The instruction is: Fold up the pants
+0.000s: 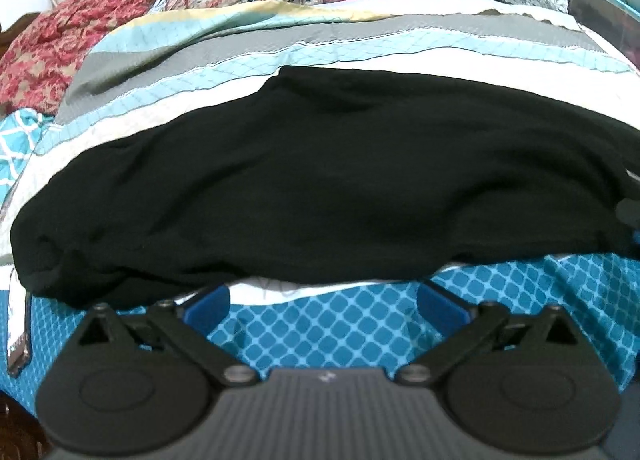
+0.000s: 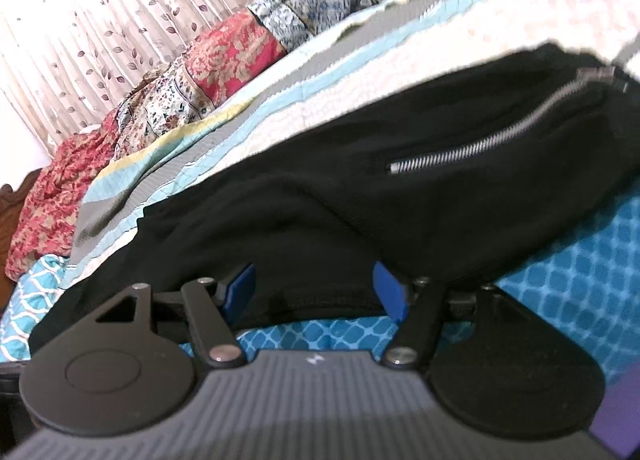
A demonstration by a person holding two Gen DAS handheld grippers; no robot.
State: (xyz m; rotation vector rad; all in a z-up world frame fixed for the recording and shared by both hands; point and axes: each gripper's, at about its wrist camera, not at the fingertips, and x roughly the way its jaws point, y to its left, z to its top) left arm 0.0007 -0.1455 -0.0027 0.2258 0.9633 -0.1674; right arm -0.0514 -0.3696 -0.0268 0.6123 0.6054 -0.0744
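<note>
Left gripper (image 1: 324,306) spread wide and empty, just short of the black pants (image 1: 320,188) lying folded across the striped quilt (image 1: 248,60). Right gripper (image 2: 316,292), jaws apart, straddles the pants' near edge (image 2: 320,300) below the zipper (image 2: 496,136); whether it is gripping that edge is unclear.

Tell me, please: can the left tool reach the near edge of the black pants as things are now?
Probably yes. The left tool is open and empty, and the black pants edge lies just ahead on the blue bedcover, with nothing between.
</note>
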